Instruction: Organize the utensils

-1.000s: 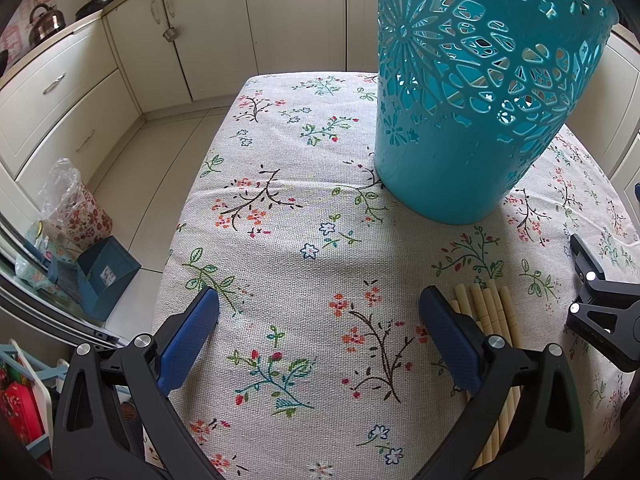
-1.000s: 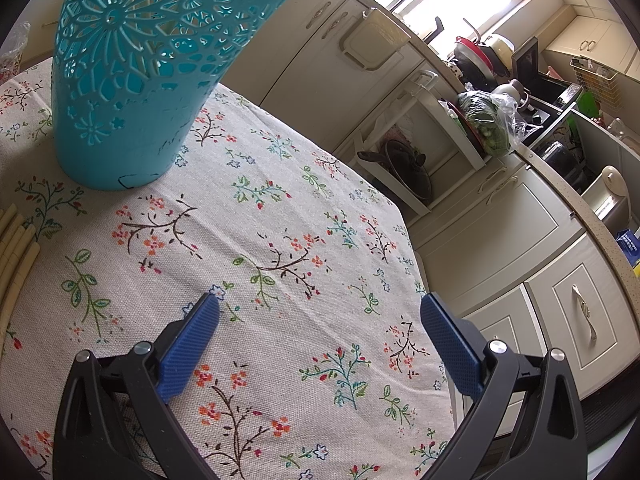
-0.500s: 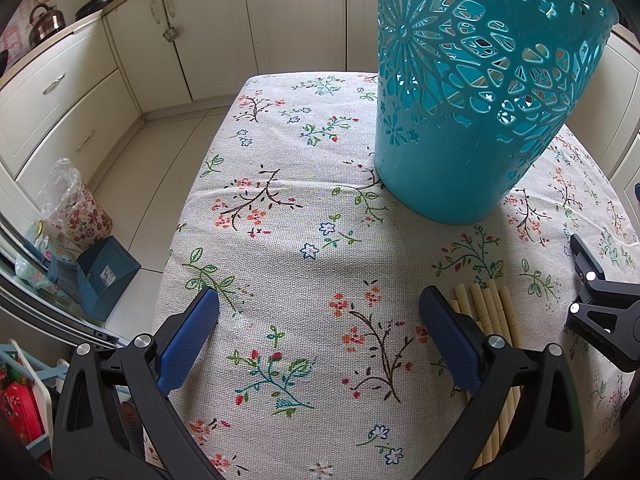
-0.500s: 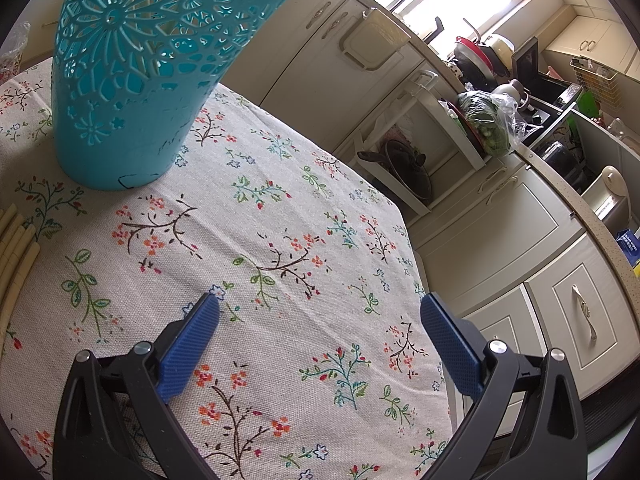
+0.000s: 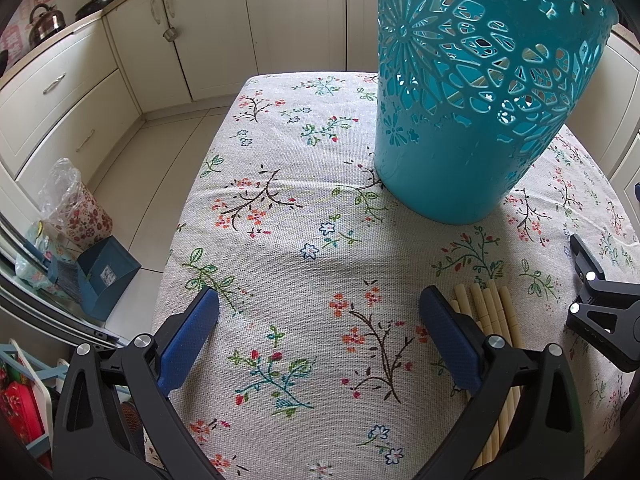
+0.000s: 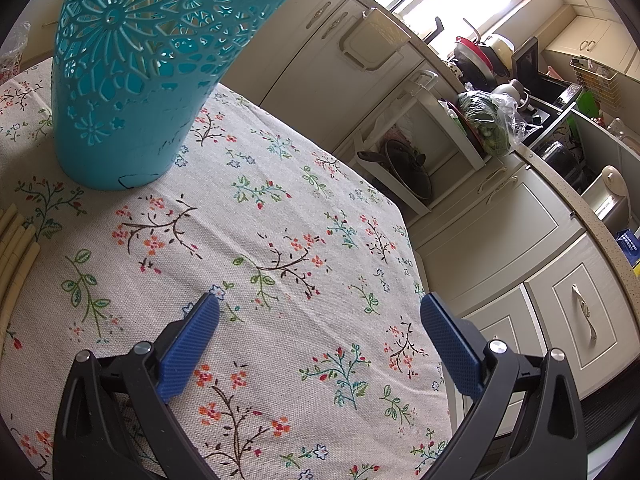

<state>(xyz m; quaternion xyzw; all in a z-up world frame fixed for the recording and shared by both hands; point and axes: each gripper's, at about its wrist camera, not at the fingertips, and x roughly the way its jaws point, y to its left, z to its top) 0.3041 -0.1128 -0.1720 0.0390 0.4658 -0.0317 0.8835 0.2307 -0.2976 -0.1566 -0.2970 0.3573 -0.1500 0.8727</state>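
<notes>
Both grippers, left (image 5: 319, 334) and right (image 6: 320, 336), gaping empty; risk of scattering bundled chopsticks (image 5: 490, 308) or tipping tall teal basket (image 5: 472, 92) on worktop (image 5: 280, 220).

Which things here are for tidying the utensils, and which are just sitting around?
For the job: chopsticks, teal holder, left gripper, right gripper, both open.

Just lying about: kettle, dustpan, bag of greens, pan lid.

A kettle (image 5: 47, 22) on the counter; a dustpan (image 5: 105, 270) on the floor.
</notes>
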